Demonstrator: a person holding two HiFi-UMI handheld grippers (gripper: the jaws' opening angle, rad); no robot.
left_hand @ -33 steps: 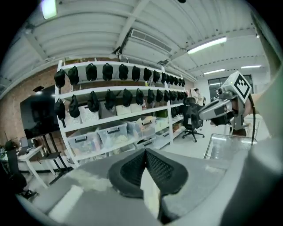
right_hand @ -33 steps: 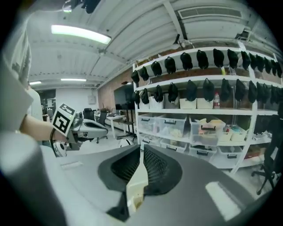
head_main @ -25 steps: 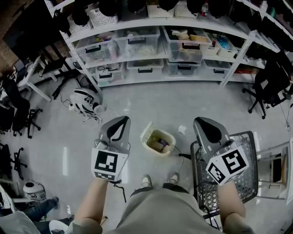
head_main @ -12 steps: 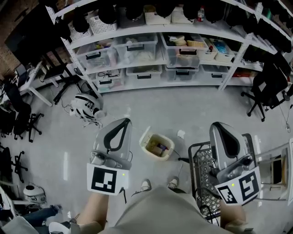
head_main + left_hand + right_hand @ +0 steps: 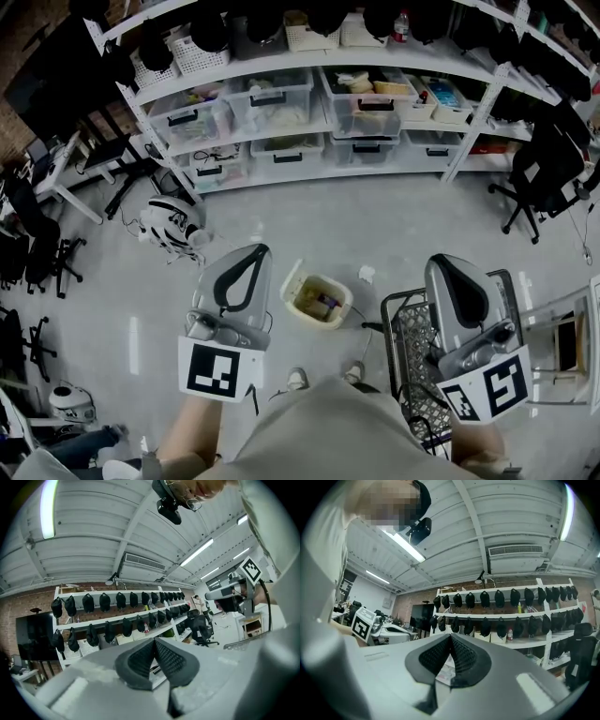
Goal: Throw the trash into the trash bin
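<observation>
**Scrap on floor, right gripper nearer**

Both pairs of jaws are closed on nothing. The left gripper [image 5: 249,253] and right gripper [image 5: 448,264] point level at the shelving [image 5: 476,131]. A white crumpled scrap [image 5: 367,273] lies on the floor just beside the trash bin [image 5: 292,281], on its far right side, below and ahead of the jaws. It's too small to read a long axis. My call is a right-side pick, reaching past the wire cart [image 5: 412,349].
</observation>
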